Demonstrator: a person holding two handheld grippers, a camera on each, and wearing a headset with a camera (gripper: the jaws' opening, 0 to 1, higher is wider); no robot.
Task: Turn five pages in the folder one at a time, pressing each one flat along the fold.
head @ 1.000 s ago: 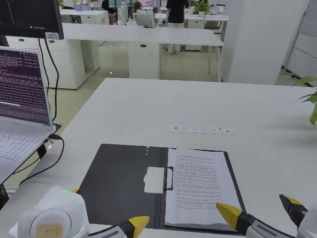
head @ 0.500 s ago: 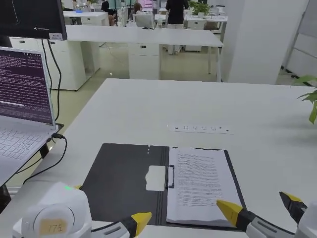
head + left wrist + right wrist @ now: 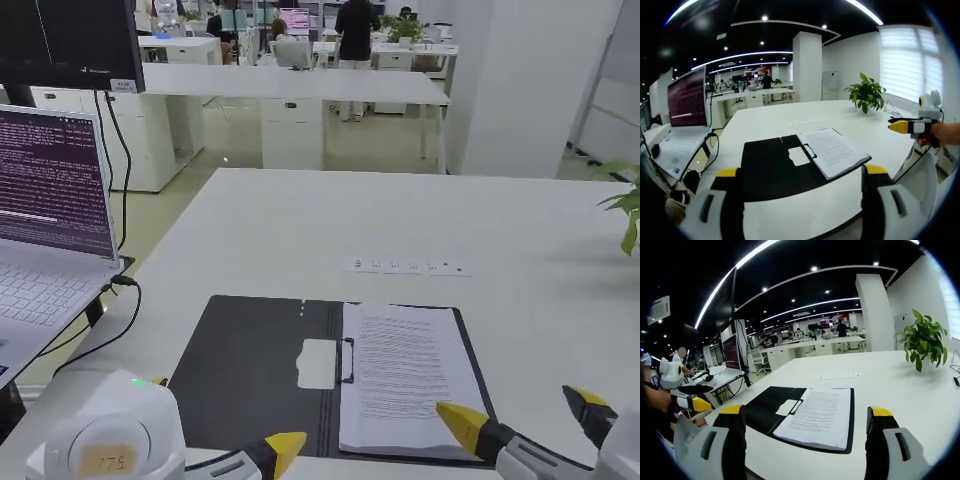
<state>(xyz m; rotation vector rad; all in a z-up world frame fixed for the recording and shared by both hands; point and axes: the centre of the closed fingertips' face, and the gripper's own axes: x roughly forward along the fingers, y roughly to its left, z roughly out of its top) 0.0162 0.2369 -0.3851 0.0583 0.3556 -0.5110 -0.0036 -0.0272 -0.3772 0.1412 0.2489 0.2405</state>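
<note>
Black and lying open on the white worktop point(image 3: 300, 230), the folder point(image 3: 250, 370) has its whole stack of printed pages point(image 3: 405, 375) on the half right of its spine, while the inner cover left of the spine carries no sheet. I judge that the first turn has not begun. Both grippers hang short of the folder's near edge, touching nothing. The left gripper point(image 3: 800, 172) is off the near-left corner and the right gripper point(image 3: 805, 410) off the near-right corner. Each has its yellow-tipped jaws spread wide and empty. The next move probably calls for one gripper to catch only the top sheet at the stack's outer edge, carry it across the spine, then press it flat along the fold.
</note>
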